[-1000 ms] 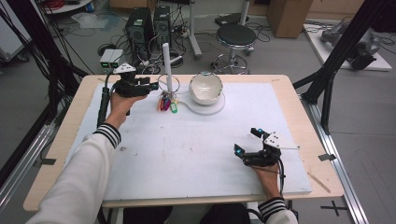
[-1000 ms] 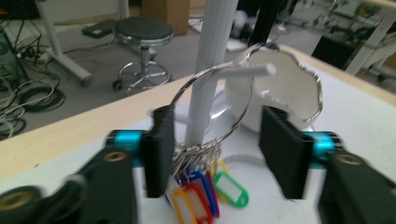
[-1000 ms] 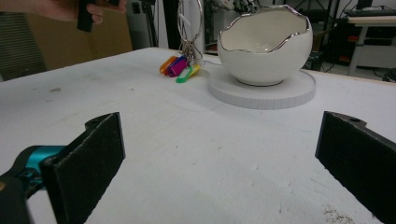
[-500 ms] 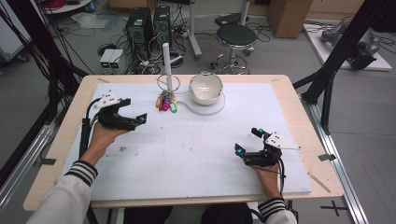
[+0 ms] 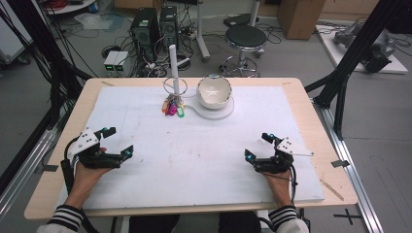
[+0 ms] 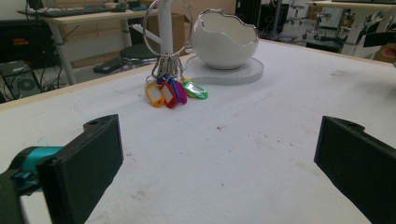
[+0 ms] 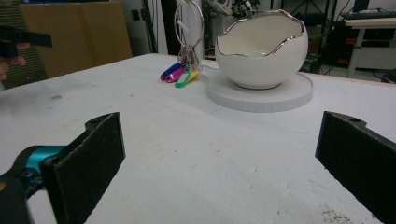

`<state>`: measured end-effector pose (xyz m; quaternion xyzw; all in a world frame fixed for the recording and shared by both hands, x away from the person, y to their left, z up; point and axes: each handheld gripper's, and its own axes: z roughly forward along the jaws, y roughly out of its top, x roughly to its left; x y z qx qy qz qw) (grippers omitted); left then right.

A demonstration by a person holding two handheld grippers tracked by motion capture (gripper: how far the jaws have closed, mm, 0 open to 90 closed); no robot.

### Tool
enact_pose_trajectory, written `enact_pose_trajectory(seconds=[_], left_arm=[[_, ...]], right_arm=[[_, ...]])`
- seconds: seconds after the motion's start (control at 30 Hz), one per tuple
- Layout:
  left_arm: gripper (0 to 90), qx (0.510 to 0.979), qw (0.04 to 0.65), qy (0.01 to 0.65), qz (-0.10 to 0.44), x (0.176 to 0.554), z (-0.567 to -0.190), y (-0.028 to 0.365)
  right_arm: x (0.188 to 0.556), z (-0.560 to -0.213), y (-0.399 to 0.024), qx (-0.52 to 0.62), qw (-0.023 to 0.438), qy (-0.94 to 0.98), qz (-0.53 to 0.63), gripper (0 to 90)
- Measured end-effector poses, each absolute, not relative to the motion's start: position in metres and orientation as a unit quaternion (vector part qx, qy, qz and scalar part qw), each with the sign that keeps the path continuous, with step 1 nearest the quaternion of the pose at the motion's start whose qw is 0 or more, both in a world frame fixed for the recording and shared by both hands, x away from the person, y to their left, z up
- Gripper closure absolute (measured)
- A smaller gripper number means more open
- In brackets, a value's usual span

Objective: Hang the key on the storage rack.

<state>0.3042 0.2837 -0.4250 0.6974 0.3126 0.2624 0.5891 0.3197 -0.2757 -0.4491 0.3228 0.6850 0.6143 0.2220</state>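
you had both claws wide apart, empty | left claw and right claw low on the worktop | key tags far ahead by the post, closer to your left

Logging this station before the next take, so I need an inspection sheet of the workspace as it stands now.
Surface: white mat on a wooden table; faint specks.
Job's things: eggshell-shaped bowl on a round white base; coloured key tags hang from a metal ring around a white post.
Clutter: nothing seen on the mat.
Grippers: left gripper and right gripper near the front edge, jaws wide apart, holding nothing.
Cables: one trails from each gripper; tangle on the floor beyond.
Surroundings: stool, computer towers, black frame legs.
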Motion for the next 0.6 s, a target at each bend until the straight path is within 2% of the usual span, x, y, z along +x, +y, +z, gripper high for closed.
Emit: enact_pose_trajectory(seconds=[0.3, 0.6], left_arm=[[1.7, 0.680, 0.608, 0.313, 0.265, 0.287, -0.449, 0.290], [1.7, 0.648, 0.634, 0.305, 0.292, 0.279, -0.452, 0.294]], right_arm=[[0.320, -0.449, -0.275, 0.320, 0.227, 0.685, 0.613, 0.9], [0.319, -0.449, -0.275, 0.321, 0.229, 0.685, 0.612, 0.9]])
